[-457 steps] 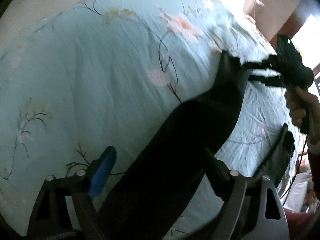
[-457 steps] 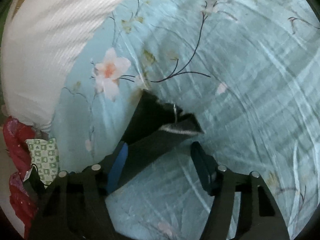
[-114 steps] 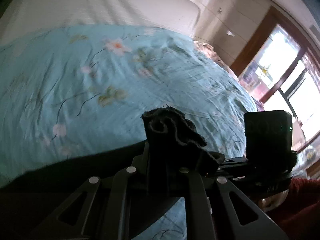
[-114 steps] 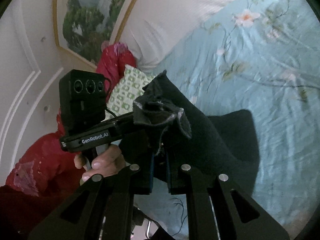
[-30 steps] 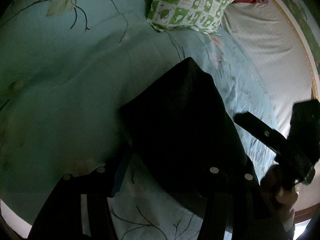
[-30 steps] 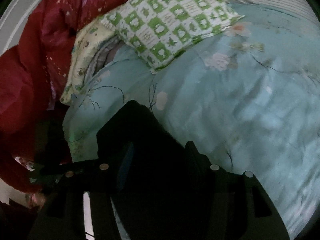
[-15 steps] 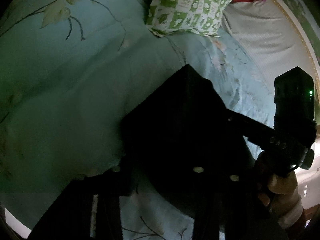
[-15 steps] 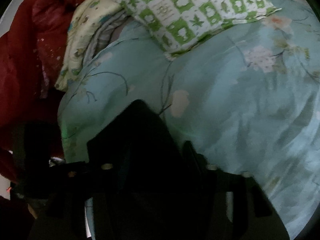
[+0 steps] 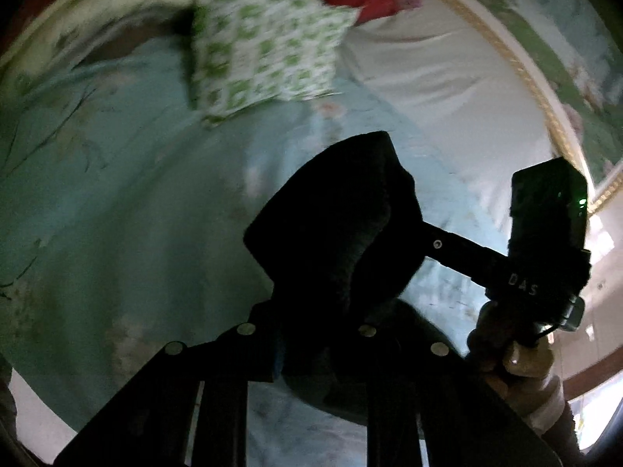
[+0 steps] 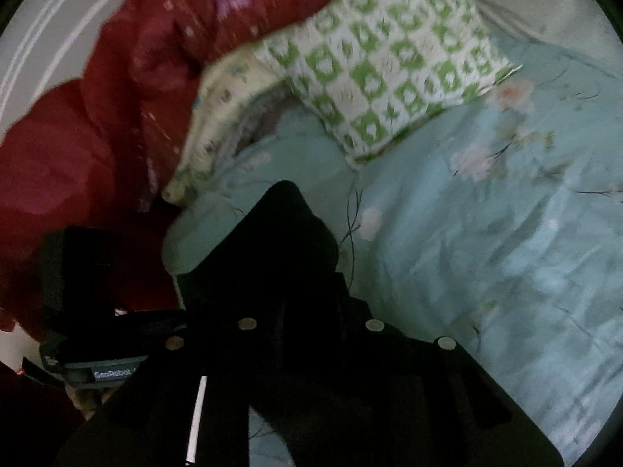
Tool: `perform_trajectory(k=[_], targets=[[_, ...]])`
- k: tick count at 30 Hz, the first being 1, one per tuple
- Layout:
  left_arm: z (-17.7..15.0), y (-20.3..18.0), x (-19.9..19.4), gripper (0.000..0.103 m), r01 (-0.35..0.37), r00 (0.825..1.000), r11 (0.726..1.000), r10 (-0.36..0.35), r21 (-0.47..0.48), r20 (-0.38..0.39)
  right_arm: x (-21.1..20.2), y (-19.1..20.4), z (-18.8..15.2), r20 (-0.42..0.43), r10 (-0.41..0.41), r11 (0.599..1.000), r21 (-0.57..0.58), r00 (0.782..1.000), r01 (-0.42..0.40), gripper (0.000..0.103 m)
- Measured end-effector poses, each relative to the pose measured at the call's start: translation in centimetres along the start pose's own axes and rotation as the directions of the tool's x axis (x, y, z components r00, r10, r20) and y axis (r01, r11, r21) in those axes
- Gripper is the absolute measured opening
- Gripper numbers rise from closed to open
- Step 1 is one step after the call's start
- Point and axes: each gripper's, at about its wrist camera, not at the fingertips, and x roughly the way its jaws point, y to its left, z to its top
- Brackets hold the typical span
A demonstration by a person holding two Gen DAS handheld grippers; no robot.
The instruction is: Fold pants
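Note:
The black pants [image 9: 342,225] hang bunched above the pale blue flowered bedspread [image 9: 117,214]. My left gripper [image 9: 307,311] has its jaws closing, with the dark cloth pinched between the pads. In the right wrist view the same pants [image 10: 280,249] rise as a dark peak from my right gripper [image 10: 311,311], whose jaws are also closing with cloth clamped between them. The right tool's body [image 9: 545,241] and the hand [image 9: 514,362] holding it show at the right, its fingers buried in the pants. Both sets of fingertips are hidden by the fabric.
A green-and-white checked pillow [image 10: 389,78] lies at the head of the bed. Beside it are a cream patterned pillow [image 10: 218,124] and a red quilt [image 10: 78,136]. A white sheet [image 9: 447,89] and a gold-framed picture [image 9: 545,89] lie beyond.
Both pairs of jaws have come together on the pants. Both hands have risen, lifting the cloth off the bedspread into a bunch. More of the pillows and wall now shows.

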Motion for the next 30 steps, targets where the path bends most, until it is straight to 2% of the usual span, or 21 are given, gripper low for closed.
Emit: perform_trajectory(k=[6,14,23,30], targets=[[-0.8,-5.4,-2.0,0.017,0.074,0.997,0.992,-0.076,0.105,0.018,-6.3,0.4,-1.9,0.129,-0.002,1.000,0.023,0.992,-0.001,0.020],[-3.3,-12.2,-2.8,0.017,0.145,0.989,0.964,-0.147,0.224,-0.010,-13.0,-0.6,-6.4,0.267,-0.024,0.996,0.091,0.963,0.000,0.020],[-8.2,-19.2,-1.9,0.017,0.186,0.982,0.915,-0.171,0.359,-0.073,-18.5,-3.4,-12.2,0.376,-0.079,0.979,0.205,0.923,0.000,0.019],[-11.7,-22.5,0.1,0.017,0.190,0.981,0.879,-0.151,0.436,-0.123,-21.0,-5.3,-16.4,0.423,-0.126,0.961,0.276,0.897,0.004,0.019]])
